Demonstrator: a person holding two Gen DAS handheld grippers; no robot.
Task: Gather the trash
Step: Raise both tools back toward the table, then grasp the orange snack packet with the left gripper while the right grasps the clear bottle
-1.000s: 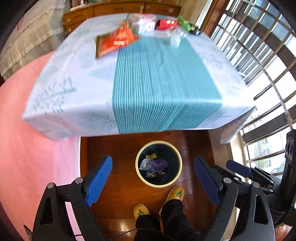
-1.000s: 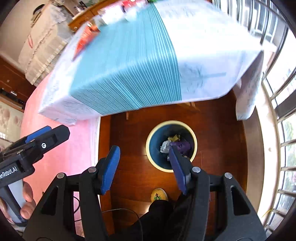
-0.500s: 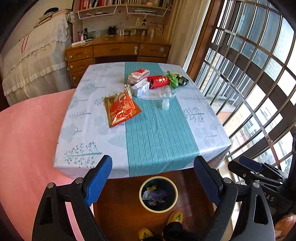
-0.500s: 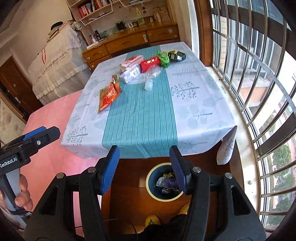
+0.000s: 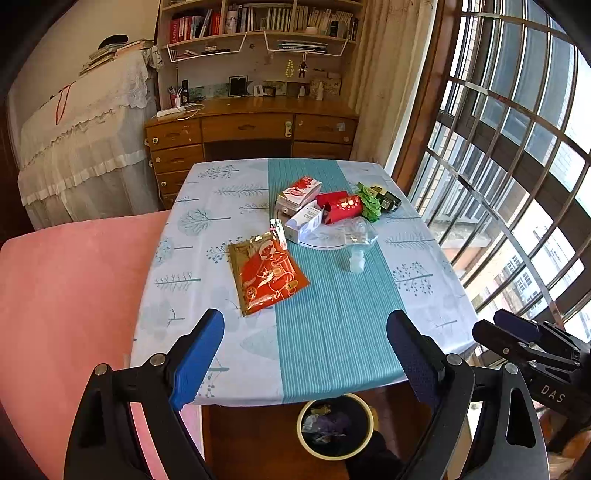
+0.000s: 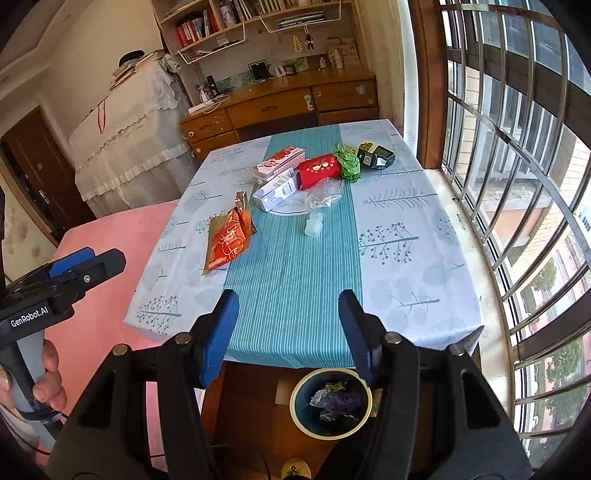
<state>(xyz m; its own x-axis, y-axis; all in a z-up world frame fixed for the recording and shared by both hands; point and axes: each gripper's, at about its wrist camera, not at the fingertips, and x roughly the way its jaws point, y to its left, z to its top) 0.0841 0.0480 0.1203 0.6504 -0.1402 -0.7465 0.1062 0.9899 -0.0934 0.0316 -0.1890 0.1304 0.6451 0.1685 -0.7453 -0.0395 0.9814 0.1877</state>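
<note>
Trash lies on the clothed table (image 5: 332,332): an orange-red snack bag (image 5: 266,271) (image 6: 229,240), a white box (image 5: 304,221) (image 6: 275,192), a pink-and-white box (image 5: 300,192), a red wrapper (image 5: 339,206) (image 6: 317,170), a green crumpled wrapper (image 5: 370,203) (image 6: 348,164), a dark packet (image 6: 375,157), clear plastic (image 5: 356,234) and a small clear bottle (image 5: 357,261) (image 6: 314,225). A yellow-rimmed bin (image 5: 336,424) (image 6: 330,404) with scraps stands on the floor by the near table edge. My left gripper (image 5: 306,354) and right gripper (image 6: 288,332) hover above that edge, both open and empty.
A pink surface (image 5: 70,295) lies left of the table. Behind it stand a wooden desk with drawers (image 5: 251,129), bookshelves (image 5: 258,22) and furniture draped in white lace (image 5: 85,147). Barred windows (image 5: 517,166) fill the right side. A hand (image 6: 44,384) grips the left tool's handle.
Both grippers rose from over the bin and tilted up; the tabletop and far wall have come into view while the bin slid to the bottom edge. Jaws stayed open.
</note>
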